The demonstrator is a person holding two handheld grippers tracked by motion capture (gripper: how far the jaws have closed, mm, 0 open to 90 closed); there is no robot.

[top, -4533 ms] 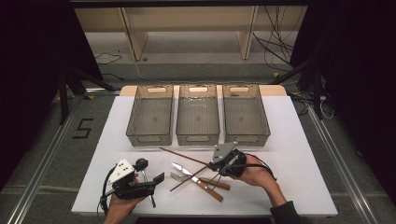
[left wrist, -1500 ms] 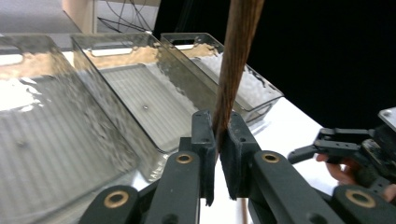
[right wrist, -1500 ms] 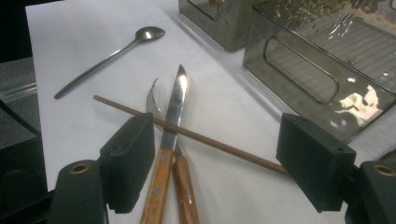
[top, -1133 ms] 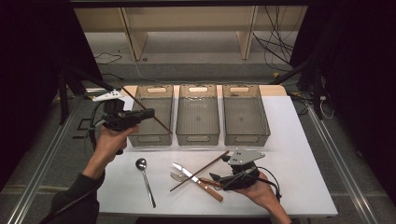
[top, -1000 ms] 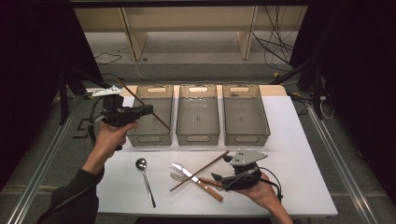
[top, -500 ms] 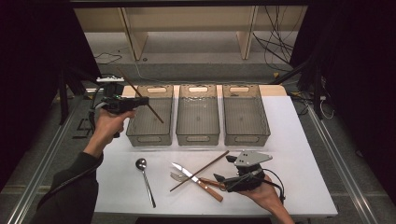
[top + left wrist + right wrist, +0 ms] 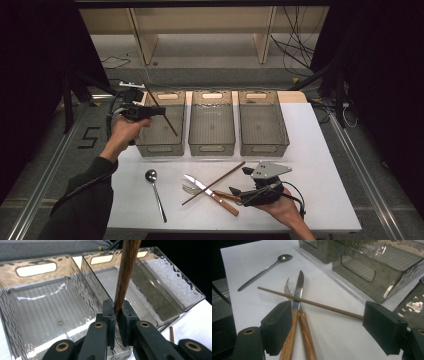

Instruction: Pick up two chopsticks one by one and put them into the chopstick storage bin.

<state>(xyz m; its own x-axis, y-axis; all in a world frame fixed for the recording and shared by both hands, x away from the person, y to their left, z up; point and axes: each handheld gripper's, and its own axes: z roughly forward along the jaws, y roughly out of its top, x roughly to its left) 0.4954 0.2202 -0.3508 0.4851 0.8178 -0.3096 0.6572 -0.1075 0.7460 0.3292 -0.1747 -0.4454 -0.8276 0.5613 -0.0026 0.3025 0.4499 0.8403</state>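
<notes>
My left gripper (image 7: 161,113) is shut on a dark brown chopstick (image 7: 170,126) above the left grey bin (image 7: 150,147); the stick slants down over the bin. In the left gripper view the pads (image 7: 109,312) pinch the chopstick (image 7: 126,270) upright. My right gripper (image 7: 239,181) rests low at the table's front, open; its jaws have opened a little wider within the last second. Between its jaws (image 7: 329,317) lie a second chopstick (image 7: 312,303) and the wooden handles of a knife (image 7: 298,290) and a fork (image 7: 288,286), with no pad pressing on them.
Three see-through grey bins stand in a row at the back: the left one, a middle one (image 7: 212,148) and a right one (image 7: 264,148). A steel spoon (image 7: 155,192) lies on the white table (image 7: 320,165) at the front left.
The left gripper, earlier low at the table's front, has carried a chopstick up over the left bin and drifted slightly farther back. The right hand has kept still.
</notes>
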